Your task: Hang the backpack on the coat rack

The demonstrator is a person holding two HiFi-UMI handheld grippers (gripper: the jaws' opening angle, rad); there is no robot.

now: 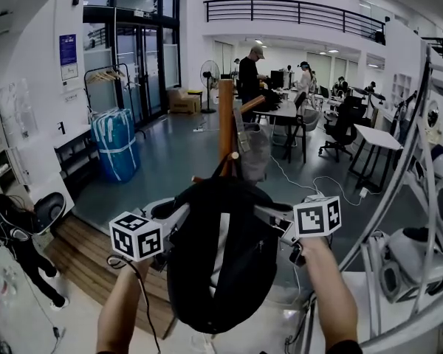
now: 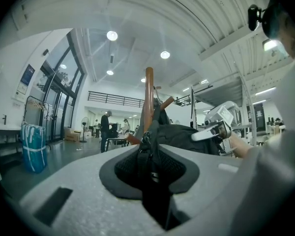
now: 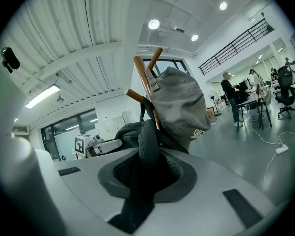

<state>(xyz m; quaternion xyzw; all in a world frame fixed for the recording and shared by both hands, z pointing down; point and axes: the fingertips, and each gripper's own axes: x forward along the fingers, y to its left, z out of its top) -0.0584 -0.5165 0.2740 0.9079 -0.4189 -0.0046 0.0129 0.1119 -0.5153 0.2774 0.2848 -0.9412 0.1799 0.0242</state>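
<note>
The backpack hangs in front of the coat rack, held up between the two grippers, with its top against the foot of the wooden pole and its body drooping below. The left gripper comes in from the left of the rack, its jaws drawn narrow and clamped on a thin black strap of the bag. The right gripper comes in from the right of the rack, its jaws also narrow, pinching a padded shoulder strap. A thin black loop from the bag's top runs up the pole toward a lower peg; whether it is hooked there I cannot tell. A grey cap hangs on the rack above the bag. A blue wrapped bundle stands well to the left of the rack, and people stand at desks beyond it.
</note>
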